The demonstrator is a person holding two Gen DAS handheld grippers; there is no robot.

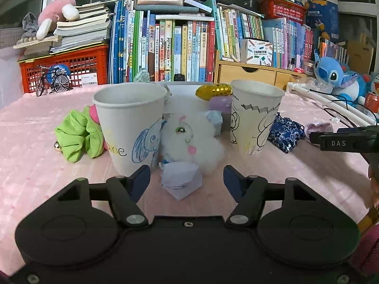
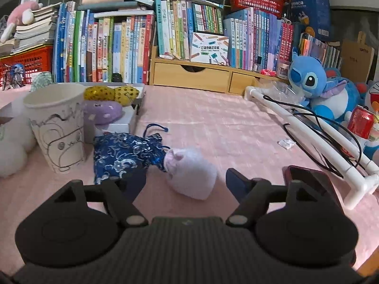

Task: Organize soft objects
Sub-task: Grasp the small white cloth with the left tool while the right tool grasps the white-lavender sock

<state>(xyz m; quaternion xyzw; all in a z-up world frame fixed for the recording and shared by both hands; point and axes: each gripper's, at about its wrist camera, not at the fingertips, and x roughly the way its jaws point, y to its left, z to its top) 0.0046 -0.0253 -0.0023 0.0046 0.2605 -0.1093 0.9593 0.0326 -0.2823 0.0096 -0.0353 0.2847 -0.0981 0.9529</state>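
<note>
My left gripper is open, just in front of a folded pale paper piece. Behind it lies a white fluffy plush between two paper cups: one with a blue drawing on the left, one with black line drawings on the right. A green scrunchie lies left of the left cup. My right gripper is open around a small pale pink fluffy pouch. A blue brocade pouch lies just left of it, beside the line-drawn cup.
A gold sequinned item and a purple plush sit on a white box behind the cup. Books, red crates and a wooden drawer unit line the back. A white pipe frame with cables, Stitch plush and red can stand at right.
</note>
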